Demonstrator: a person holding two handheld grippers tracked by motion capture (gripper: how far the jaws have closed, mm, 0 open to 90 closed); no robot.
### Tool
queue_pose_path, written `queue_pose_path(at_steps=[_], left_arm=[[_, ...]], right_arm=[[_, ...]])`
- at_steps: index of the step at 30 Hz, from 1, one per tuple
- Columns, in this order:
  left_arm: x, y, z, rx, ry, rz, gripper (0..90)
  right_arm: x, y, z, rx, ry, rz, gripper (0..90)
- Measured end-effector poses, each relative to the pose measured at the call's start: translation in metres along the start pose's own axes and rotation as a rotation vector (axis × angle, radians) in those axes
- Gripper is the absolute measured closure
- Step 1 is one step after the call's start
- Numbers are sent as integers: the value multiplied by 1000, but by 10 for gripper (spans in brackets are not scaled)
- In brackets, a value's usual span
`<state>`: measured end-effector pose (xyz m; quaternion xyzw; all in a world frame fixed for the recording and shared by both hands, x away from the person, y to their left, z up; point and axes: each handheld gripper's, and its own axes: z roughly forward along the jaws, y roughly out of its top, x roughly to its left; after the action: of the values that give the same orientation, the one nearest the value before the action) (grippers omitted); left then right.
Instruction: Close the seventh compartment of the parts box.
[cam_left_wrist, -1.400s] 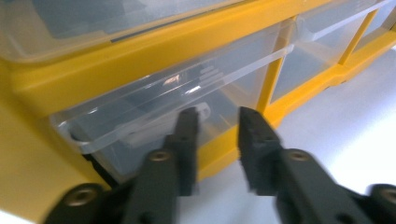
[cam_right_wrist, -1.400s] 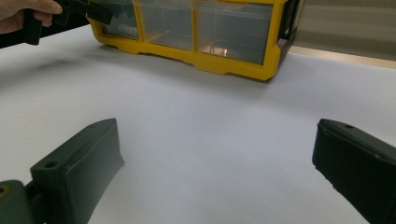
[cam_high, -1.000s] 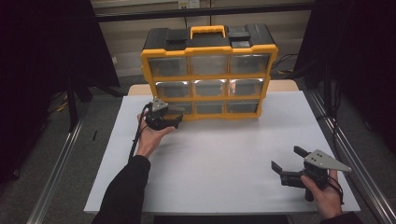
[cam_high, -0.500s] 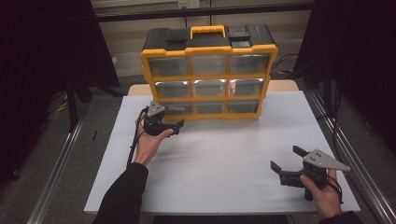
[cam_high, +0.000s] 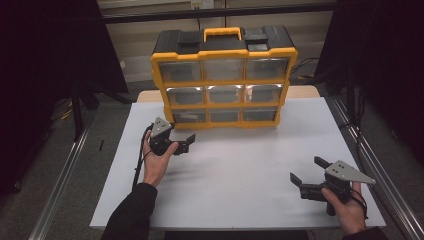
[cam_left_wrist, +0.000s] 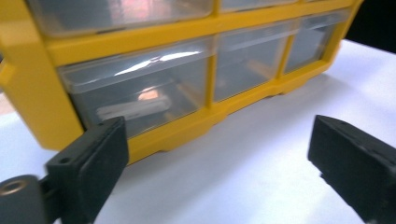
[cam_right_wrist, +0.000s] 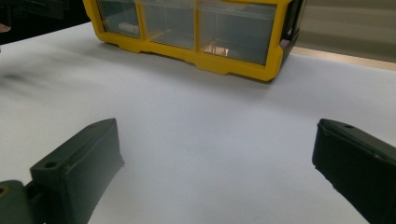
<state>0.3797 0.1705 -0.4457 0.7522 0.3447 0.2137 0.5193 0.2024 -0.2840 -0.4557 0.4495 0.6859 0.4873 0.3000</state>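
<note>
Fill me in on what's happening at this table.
A person holds a two-jaw gripper in each hand at a white table. A yellow drawer cabinet stands at the far side. The left gripper is just in front of the bottom-left drawer, its jaws open after just opening, with nothing between them. That drawer looks shut and holds a small pale item I can't identify. The right gripper sits open near the table's front right, far from the cabinet, holding nothing.

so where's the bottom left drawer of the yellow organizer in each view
high view: bottom left drawer, lower left of the organizer, just above the left gripper.
left gripper view: centre left, a pale part inside.
right gripper view: top left.
shared landmark: the yellow base rail under it.
</note>
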Motion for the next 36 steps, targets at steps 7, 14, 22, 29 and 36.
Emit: queue_pose_path(at_steps=[7,14,22,29,36], left_arm=[[-13,-6,-13,-28,-6,19,60],[-22,-10,-29,-47,4,23,52],[-25,-14,-46,-68,3,7,51],[-32,-16,-59,-79,17,-4,51],[-33,-23,-71,-77,31,-5,52]], right_arm=[[1,1,2,3,15,-10,10],[1,1,2,3,18,-8,11],[1,1,3,1,17,-9,11],[2,1,3,2,18,-10,11],[2,1,3,1,16,-10,11]])
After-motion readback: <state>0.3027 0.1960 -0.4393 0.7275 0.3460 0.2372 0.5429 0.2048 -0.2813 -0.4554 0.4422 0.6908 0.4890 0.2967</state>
